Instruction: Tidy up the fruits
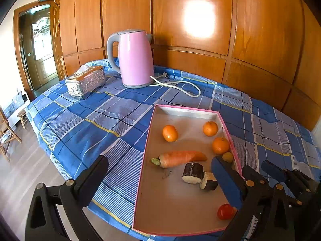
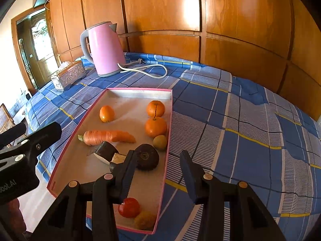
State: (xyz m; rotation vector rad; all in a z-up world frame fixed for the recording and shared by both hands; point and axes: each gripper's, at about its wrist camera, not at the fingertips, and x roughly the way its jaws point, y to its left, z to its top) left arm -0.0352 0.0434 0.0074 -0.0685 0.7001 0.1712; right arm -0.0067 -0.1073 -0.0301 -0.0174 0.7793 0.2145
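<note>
A pink-rimmed shallow box (image 1: 148, 132) (image 2: 170, 108) lies on the blue plaid cloth. It holds three oranges (image 1: 169, 133) (image 2: 155, 127), a carrot (image 1: 178, 158) (image 2: 106, 137), dark cut vegetable pieces (image 1: 192, 173) (image 2: 106, 150), a dark round root (image 2: 147, 156), a small yellow-green fruit (image 1: 228, 156) (image 2: 160, 142), a red tomato (image 1: 225, 211) (image 2: 129, 207) and a yellow fruit (image 2: 144, 220). My left gripper (image 1: 158, 170) is open and empty, straddling the box's left rim. My right gripper (image 2: 158, 160) is open and empty over the box's right rim, near the dark root; it also shows in the left wrist view (image 1: 280, 172).
A pink kettle (image 1: 135, 60) (image 2: 105, 50) with a white cord (image 1: 180, 85) (image 2: 148, 69) stands at the back. A silver tissue box (image 1: 85, 82) (image 2: 68, 74) sits left of it. Wooden panels back the table. The table's left edge drops to the floor.
</note>
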